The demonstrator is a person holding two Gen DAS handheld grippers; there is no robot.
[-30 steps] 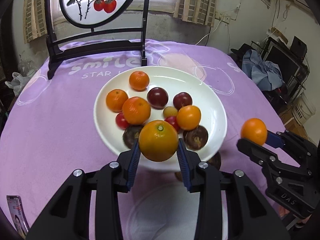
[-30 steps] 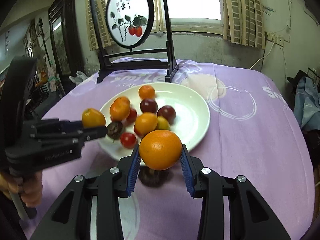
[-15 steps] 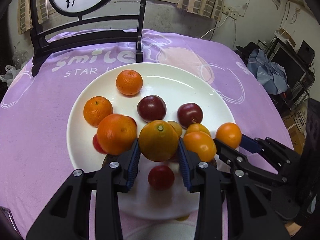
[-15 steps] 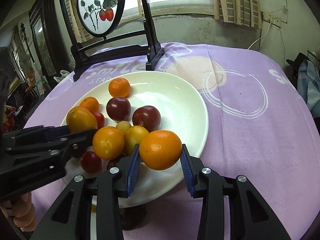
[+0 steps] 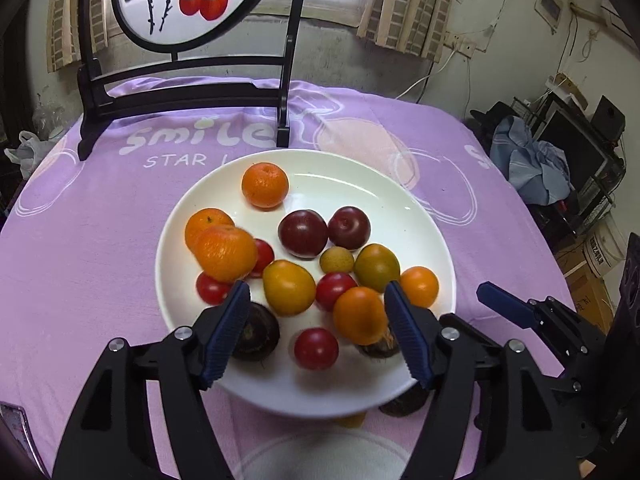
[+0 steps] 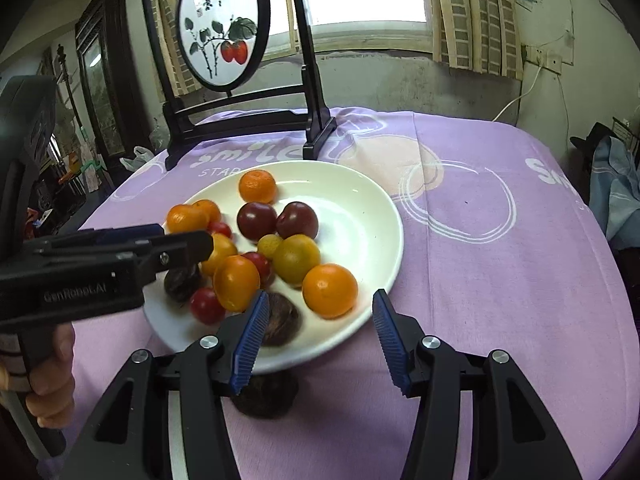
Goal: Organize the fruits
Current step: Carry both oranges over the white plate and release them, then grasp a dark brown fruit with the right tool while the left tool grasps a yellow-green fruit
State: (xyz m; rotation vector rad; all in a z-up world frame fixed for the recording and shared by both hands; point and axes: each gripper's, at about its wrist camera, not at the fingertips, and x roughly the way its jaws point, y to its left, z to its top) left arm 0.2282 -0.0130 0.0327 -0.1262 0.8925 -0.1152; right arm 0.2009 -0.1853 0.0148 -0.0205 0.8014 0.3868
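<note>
A white plate on the purple cloth holds several oranges, dark plums, red tomatoes and dark brown fruits. My left gripper is open above the plate's near edge, with a yellow-orange fruit lying on the plate beyond it. My right gripper is open over the plate's near right rim, just behind an orange lying there. A dark brown fruit lies on the cloth under the rim.
A black wooden stand with a round painted screen stands behind the plate. The left gripper's body reaches over the plate's left side in the right wrist view. Clutter and a blue cloth sit off the table's right edge.
Both grippers have opened and let go of their oranges, which now lie on the plate. Both grippers have drawn back a little toward the near edge.
</note>
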